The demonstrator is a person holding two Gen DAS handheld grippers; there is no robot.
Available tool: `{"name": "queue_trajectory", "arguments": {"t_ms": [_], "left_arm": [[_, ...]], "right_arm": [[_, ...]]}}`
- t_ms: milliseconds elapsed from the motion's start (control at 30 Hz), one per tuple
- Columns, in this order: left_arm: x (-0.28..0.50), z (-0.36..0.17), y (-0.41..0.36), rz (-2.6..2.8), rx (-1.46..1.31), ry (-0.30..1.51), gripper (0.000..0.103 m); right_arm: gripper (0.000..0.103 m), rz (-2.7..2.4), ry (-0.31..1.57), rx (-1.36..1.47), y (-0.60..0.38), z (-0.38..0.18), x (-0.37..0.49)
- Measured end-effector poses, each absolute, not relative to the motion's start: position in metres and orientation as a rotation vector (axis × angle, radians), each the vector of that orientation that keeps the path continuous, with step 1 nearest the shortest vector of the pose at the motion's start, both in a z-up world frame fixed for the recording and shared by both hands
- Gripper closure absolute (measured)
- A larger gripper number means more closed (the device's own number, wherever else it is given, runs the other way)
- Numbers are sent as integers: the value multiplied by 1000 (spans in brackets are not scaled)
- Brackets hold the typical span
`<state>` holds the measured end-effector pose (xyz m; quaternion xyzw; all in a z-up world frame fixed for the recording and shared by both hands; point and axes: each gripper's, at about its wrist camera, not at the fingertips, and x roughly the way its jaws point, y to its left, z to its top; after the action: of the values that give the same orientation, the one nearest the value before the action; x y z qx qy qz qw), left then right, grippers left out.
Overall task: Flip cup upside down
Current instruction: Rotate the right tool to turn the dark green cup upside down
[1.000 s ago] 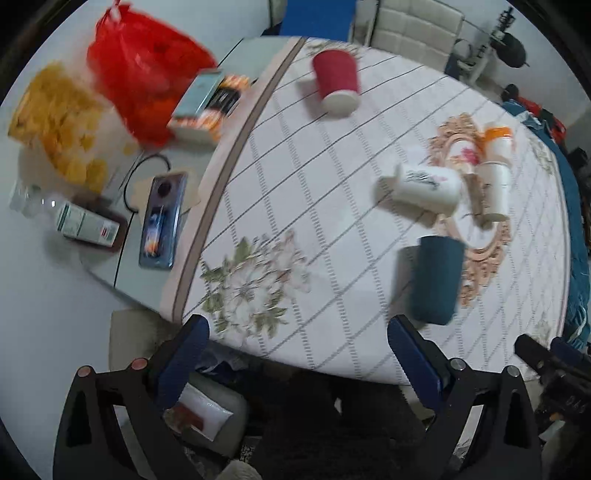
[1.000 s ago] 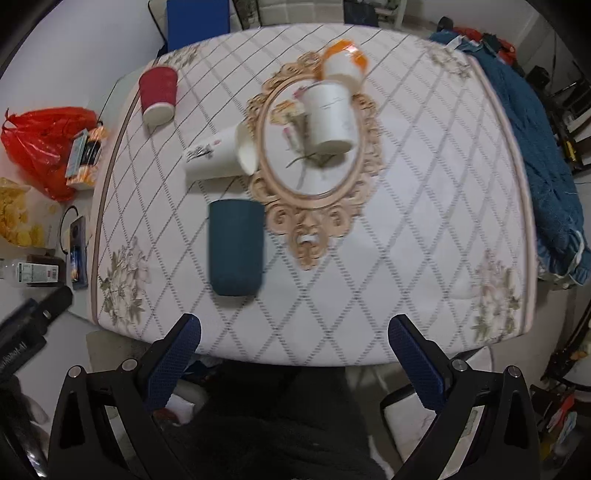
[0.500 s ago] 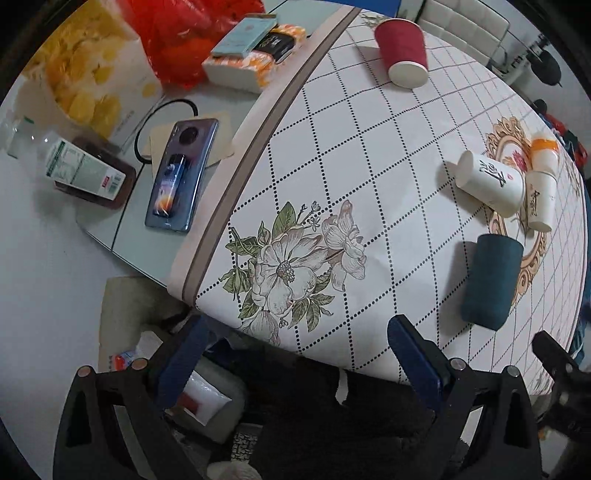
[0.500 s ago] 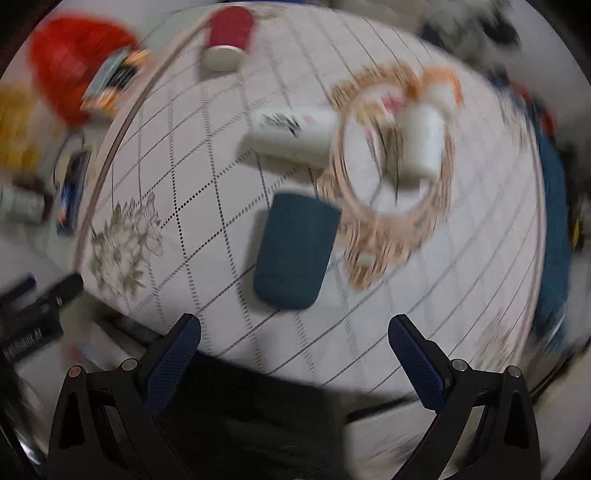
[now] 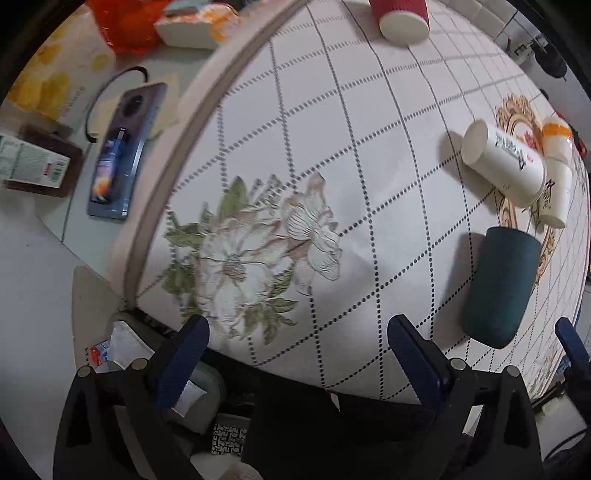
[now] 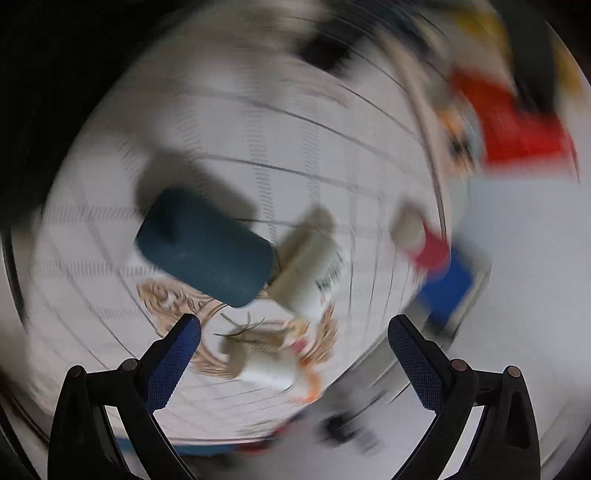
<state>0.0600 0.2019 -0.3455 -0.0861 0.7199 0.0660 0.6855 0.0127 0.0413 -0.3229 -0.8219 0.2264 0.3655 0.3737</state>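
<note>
Both claws stand wide open and empty at the bottom of their frames: the left claw (image 5: 295, 354) hangs over the near edge of the worktop (image 5: 369, 155), above a printed flower (image 5: 255, 251) on its cloth, while the right claw (image 6: 295, 354) appears against a picture smeared by motion blur. That blur is the news here: half a second ago the right view showed the cups from the near side, and now the scene has turned, so the right claw seems to be mid-swing, probably rotating to line up a grasp. The left view has meanwhile drawn closer to the worktop than a second ago. The likely target, a dark teal cup (image 5: 498, 288), lies on its side at lower right of the left view, beside the tip of the right claw showing there; in the right view it (image 6: 207, 247) sits left of centre, above the claw's open jaws and not yet between them. Just beyond it lies a white printed cup (image 5: 504, 164) on its side, with further white cups (image 5: 556, 195) beside it. At the upper edge a red cup (image 5: 400, 16) rests; a phone (image 5: 122, 151) lies off the cloth at left. No cup has yet been gripped or turned.
</note>
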Motion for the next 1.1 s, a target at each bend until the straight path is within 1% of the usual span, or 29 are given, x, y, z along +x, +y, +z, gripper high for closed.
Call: {"name": "queue_trajectory", "arguments": {"t_ms": [100, 200, 400, 633, 700, 800, 900, 967, 1033, 1100], "left_arm": [[63, -358, 194, 154, -185, 1636, 4], [65, -368, 190, 158, -181, 1657, 3], [67, -383, 186, 166, -165, 1685, 3], [66, -388, 194, 178, -168, 1696, 3], [68, -389, 198, 175, -169, 1699, 3], [71, -390, 203, 169, -182, 1707, 3], [74, -389, 204, 168, -182, 1710, 4], [77, -387, 203, 166, -178, 1709, 4], [80, -385, 201, 165, -172, 1704, 4], [84, -384, 199, 165, -170, 1701, 4]], "right_arm": [[3, 1097, 381, -2321, 19, -345, 3], [3, 1211, 251, -2438, 7, -361, -4], [4, 1327, 18, -2585, -10, -392, -8], [5, 1392, -64, -2634, -15, -411, -6], [6, 1404, -83, -2643, -16, -414, -4], [10, 1409, -104, -2650, -15, -419, -1], [17, 1411, -94, -2649, -14, -423, 1], [24, 1412, -89, -2659, -15, -427, 1], [29, 1415, -96, -2660, -15, -430, 3], [29, 1418, -93, -2656, -14, -432, 3]]}}
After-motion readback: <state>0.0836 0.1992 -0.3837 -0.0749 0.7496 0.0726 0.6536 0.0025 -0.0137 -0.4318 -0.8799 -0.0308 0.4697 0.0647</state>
